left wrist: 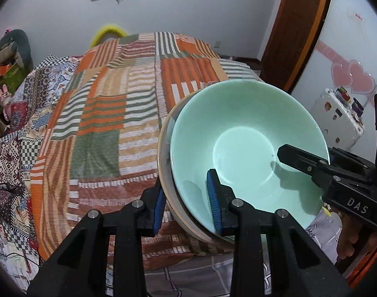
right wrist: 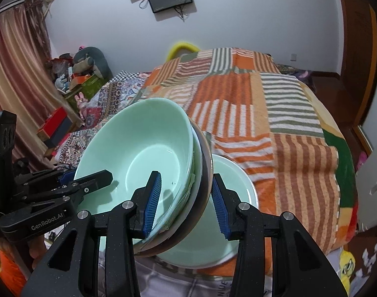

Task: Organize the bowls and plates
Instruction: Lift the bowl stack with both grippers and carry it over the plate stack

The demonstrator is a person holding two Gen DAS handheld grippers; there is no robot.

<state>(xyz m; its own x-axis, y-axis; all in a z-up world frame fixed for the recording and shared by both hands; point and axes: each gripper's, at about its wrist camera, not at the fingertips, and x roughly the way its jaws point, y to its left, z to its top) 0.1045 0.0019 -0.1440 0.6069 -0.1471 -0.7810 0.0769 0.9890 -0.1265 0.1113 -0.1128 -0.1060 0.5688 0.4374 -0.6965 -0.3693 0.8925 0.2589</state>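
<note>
Both hands carry one load together: a stack of dishes with a pale green bowl [left wrist: 245, 148] nested on top of a brown-rimmed plate [right wrist: 205, 173]. The left hand-held gripper [left wrist: 188, 206] is clamped on the stack's rim, one blue pad inside the bowl and the other under the plate; the right hand-held gripper [right wrist: 186, 201] is clamped on the opposite rim in the same way. The stack is tilted and held in the air above the near edge of the bed [left wrist: 101, 113], which is covered by a striped patchwork blanket. In the right wrist view a second green plate [right wrist: 228, 198] lies on the bed just beneath the stack. The step in hand looks like carrying the stack over to that plate. The next move calls for levelling the stack, lowering it centred on the plate, then opening both grips together so nothing slides.
</note>
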